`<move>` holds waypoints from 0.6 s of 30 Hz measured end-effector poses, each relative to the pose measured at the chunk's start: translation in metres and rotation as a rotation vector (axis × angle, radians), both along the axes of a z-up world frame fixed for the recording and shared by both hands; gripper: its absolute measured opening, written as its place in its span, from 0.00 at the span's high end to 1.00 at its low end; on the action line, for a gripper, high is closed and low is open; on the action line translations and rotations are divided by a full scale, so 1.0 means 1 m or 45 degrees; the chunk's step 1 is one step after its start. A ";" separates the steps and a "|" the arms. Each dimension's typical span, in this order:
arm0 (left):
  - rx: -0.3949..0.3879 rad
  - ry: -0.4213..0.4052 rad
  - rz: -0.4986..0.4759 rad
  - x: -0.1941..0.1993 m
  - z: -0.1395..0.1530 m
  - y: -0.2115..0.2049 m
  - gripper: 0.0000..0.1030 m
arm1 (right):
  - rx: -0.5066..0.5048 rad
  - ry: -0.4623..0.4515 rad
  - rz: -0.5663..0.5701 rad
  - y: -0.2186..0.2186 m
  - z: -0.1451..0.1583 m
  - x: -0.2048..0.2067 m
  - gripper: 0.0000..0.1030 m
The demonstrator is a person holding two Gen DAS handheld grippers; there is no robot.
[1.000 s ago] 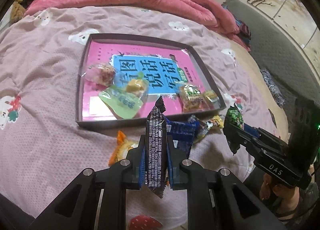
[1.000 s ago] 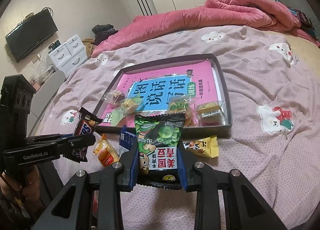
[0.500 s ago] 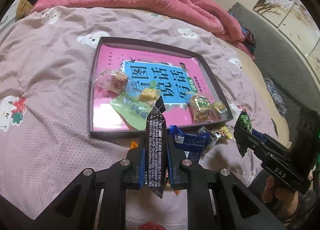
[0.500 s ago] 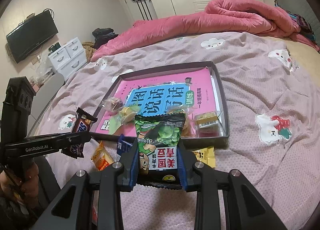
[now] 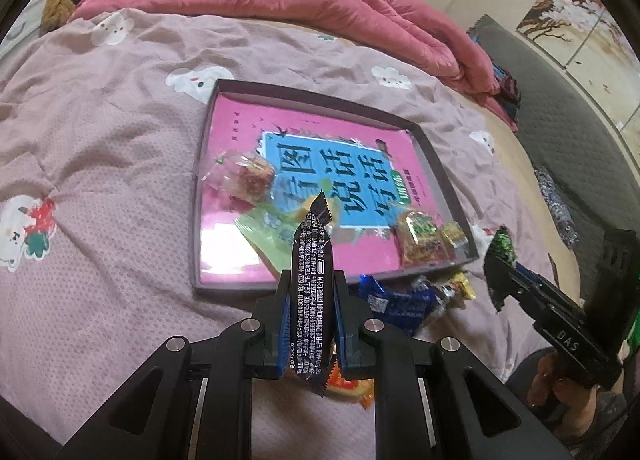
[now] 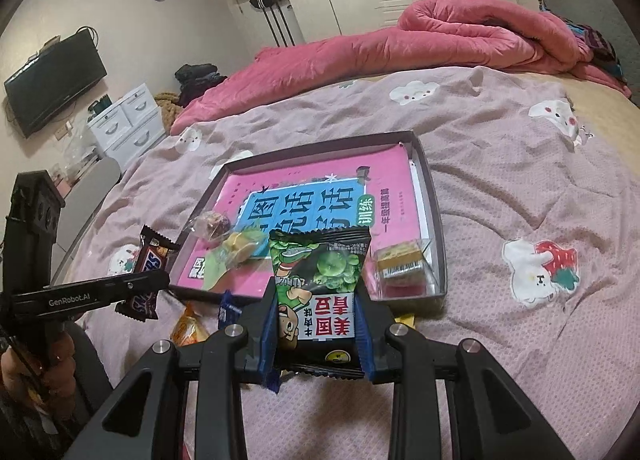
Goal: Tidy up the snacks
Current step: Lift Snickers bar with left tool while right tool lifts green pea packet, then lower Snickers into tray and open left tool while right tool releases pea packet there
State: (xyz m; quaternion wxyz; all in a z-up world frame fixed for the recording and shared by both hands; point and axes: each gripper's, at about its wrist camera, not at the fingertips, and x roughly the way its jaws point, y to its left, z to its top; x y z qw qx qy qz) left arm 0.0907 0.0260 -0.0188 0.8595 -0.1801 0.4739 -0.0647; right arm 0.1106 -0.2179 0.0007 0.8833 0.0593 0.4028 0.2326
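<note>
2 packets are in our grip above the bedspread (image 5: 100, 180): our left gripper (image 5: 311, 324) pinches a chocolate bar (image 5: 311, 284), our right gripper (image 6: 320, 324) a green pea packet (image 6: 320, 288). Both sit near the tray (image 6: 436, 220) – slippery foil may slide out, or land on the loose snacks (image 5: 400, 300) outside.

Legible text only.

- Left gripper (image 6: 132, 288) body, side face: "GenRobot.AI", white.
- Right gripper (image 5: 504, 264) body, side face: "DAS".
- Green pea snack pack (image 6: 320, 280) clamped in right gripper: "美国青豆", upside down in the right wrist view.
- Brown candy bar (image 6: 147, 276) clamped in left gripper: partial "S…ERS", rest hidden by the finger; its back carries fine print, too small to read.
- Pink book (image 5: 312, 168) in tray ahead of both grippers: large "图说话写话"; green tag "训练".
</note>
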 end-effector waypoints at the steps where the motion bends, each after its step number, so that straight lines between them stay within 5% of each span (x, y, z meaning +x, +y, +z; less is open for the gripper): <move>1: 0.003 -0.001 0.005 0.002 0.000 0.001 0.83 | 0.000 -0.002 0.001 0.000 0.000 0.002 0.68; 18: 0.052 -0.002 0.049 0.031 -0.010 0.011 0.83 | 0.006 -0.030 -0.021 -0.003 0.001 0.029 0.68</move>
